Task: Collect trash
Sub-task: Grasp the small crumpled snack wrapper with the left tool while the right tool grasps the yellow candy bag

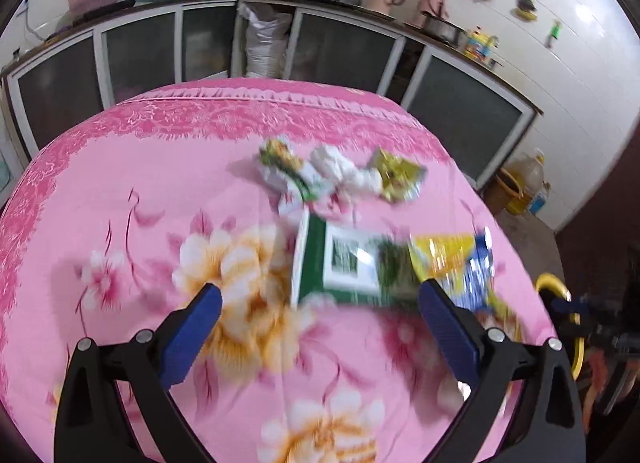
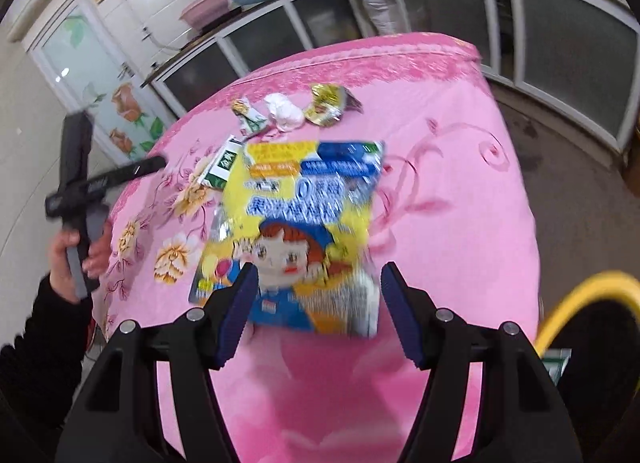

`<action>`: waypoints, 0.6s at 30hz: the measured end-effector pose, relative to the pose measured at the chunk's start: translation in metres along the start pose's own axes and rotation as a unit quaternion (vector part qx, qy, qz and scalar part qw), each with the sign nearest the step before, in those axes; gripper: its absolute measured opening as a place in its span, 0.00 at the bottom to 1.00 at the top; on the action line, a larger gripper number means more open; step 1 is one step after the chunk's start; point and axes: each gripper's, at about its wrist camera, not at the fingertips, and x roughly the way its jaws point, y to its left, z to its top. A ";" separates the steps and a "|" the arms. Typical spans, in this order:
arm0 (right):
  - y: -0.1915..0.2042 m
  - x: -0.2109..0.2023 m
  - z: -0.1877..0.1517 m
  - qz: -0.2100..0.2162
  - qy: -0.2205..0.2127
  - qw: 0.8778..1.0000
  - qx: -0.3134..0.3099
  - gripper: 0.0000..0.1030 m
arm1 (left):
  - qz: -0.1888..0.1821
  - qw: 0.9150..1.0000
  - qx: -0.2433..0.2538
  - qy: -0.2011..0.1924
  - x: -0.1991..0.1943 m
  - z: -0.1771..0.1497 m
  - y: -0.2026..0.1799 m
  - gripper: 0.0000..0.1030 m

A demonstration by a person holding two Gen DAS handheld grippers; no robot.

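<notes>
Trash lies on a pink flowered tablecloth (image 1: pixel 120 191). A green and white box (image 1: pixel 340 263) lies just ahead of my left gripper (image 1: pixel 320 295), which is open and empty above the cloth. Beyond it lie a crumpled green wrapper (image 1: pixel 286 167), a white tissue wad (image 1: pixel 344 171) and a gold wrapper (image 1: pixel 396 177). A yellow and blue snack bag (image 2: pixel 304 231) lies between the open fingers of my right gripper (image 2: pixel 316 283); it also shows in the left wrist view (image 1: pixel 456 263). The box (image 2: pixel 224 163), tissue (image 2: pixel 284 111) and gold wrapper (image 2: pixel 326 105) lie farther off.
A yellow-rimmed dark bin (image 2: pixel 592 327) stands at the table's right edge, also in the left wrist view (image 1: pixel 560 315). The person's hand holds the left gripper's handle (image 2: pixel 80 191) at the table's left. Kitchen cabinets (image 1: pixel 340 47) with bowls and pots stand behind the table.
</notes>
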 end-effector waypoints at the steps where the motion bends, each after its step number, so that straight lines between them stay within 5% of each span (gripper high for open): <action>1: 0.000 0.005 0.007 0.004 0.002 1.000 -0.012 0.59 | 0.001 1.000 -0.001 0.001 0.005 0.009 0.000 0.92; 8: -0.006 0.040 0.037 0.008 0.012 0.998 -0.059 0.62 | 0.012 0.999 -0.036 0.036 0.058 0.050 0.020 0.92; 18: -0.033 0.083 0.061 0.026 0.035 0.998 -0.039 0.71 | -0.002 0.993 -0.092 0.077 0.113 0.070 0.050 0.92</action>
